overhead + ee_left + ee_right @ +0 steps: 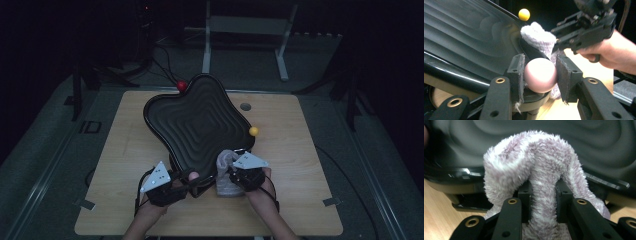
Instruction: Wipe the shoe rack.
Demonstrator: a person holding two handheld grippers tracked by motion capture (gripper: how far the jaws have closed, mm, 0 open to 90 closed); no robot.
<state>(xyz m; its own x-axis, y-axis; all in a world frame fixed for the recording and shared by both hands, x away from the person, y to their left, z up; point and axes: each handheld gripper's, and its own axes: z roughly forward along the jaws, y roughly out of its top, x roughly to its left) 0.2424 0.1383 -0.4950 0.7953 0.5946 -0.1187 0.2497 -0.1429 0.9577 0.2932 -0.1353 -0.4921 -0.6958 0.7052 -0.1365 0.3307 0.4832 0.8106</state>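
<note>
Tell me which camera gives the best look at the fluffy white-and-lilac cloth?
The right gripper view: the fluffy white-and-lilac cloth looms close, its pile sharp, pinched between that gripper's jaws before the black wavy tray. The left gripper view shows a white bunch of it at the tray's rim. In the high view it is a small pale lump.

One tray (195, 120), three balls (254, 131), one cloth (225, 175)

**Both grippers clamped, hands low at the near edge**

Left hand (150, 202) enters from 6 o'clock, forearm angled toward 1 o'clock. Left gripper (540, 75) has its jaws pressed on either side of a pink ball (540, 74). Right hand (260, 192) enters from 5 o'clock. Right gripper (543, 195) has its jaws pinched on a fold of fuzzy cloth (534, 170). The grippers are near each other, side by side.
</note>
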